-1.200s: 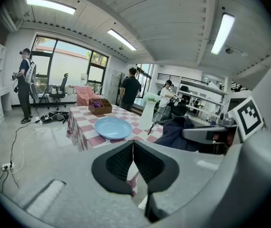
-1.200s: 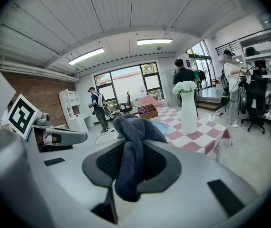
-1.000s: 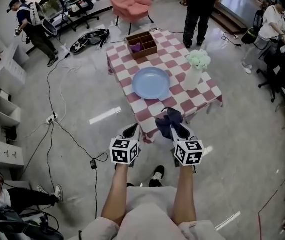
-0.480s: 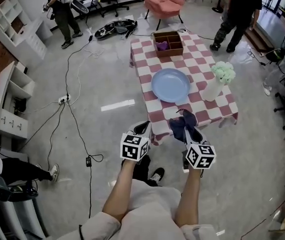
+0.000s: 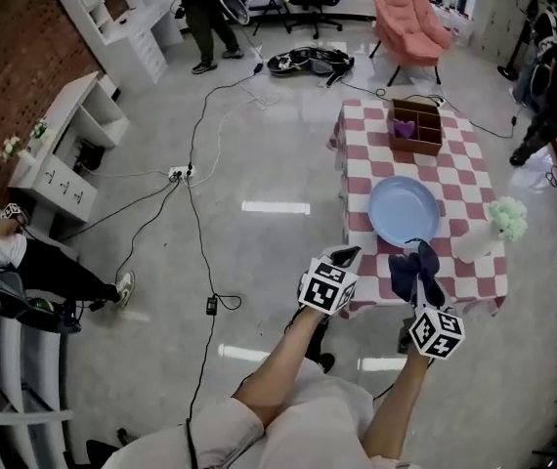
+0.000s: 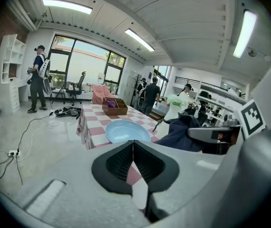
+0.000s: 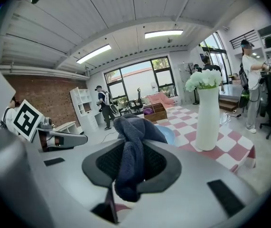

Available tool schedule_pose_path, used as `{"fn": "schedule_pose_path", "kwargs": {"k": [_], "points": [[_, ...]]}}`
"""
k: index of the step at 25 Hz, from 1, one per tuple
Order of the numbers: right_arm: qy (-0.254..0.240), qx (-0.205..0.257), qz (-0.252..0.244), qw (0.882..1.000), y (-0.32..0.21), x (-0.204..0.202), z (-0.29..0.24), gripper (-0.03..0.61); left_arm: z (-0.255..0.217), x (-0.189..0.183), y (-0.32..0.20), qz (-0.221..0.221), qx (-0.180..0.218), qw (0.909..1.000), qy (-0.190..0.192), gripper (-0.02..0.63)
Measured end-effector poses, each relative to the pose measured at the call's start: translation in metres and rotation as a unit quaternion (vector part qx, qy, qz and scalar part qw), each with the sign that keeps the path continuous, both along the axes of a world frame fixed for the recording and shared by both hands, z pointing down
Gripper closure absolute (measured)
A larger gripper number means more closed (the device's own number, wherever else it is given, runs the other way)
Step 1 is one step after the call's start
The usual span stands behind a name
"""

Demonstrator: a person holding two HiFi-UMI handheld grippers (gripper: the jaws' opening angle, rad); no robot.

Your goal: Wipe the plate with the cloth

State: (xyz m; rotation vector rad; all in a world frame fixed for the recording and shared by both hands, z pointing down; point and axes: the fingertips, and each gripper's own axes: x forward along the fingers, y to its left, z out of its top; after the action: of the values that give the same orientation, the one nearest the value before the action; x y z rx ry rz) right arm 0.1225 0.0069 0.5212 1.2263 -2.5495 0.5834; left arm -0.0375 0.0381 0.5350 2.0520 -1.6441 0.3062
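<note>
Forearms lead the way: our left forearm (image 5: 278,364) stretches forward and a little rightward, bare. It carries the left gripper (image 5: 343,256) to the near left corner of the checked table (image 5: 474,179), and its jaws are pressed flat together with nothing between them. Past it, the light blue plate (image 5: 404,210) lies on the table, nearer to us than the wooden box (image 5: 416,125) at the far end. Our right forearm (image 5: 403,394) runs alongside the left one, and the right gripper (image 5: 417,267) hangs over the table's near edge. Its jaws are clamped on the dark blue cloth (image 7: 131,160), which bunches above them and droops down between them. The cloth sits just short of the plate's near rim; we cannot tell whether they touch. Farther right, a white vase (image 5: 474,242) of pale flowers stands just beside the plate.
</note>
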Motion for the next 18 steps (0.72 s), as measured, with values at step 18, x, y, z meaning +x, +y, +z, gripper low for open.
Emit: {"fn": "schedule_pose_path", "kwargs": {"k": [18], "points": [[-0.005,-0.029,-0.012,0.999,-0.116,-0.049,0.021,0.486,0.033,-0.041,-0.108,0.01,-0.053,0.9985,-0.009,0.603]]}}
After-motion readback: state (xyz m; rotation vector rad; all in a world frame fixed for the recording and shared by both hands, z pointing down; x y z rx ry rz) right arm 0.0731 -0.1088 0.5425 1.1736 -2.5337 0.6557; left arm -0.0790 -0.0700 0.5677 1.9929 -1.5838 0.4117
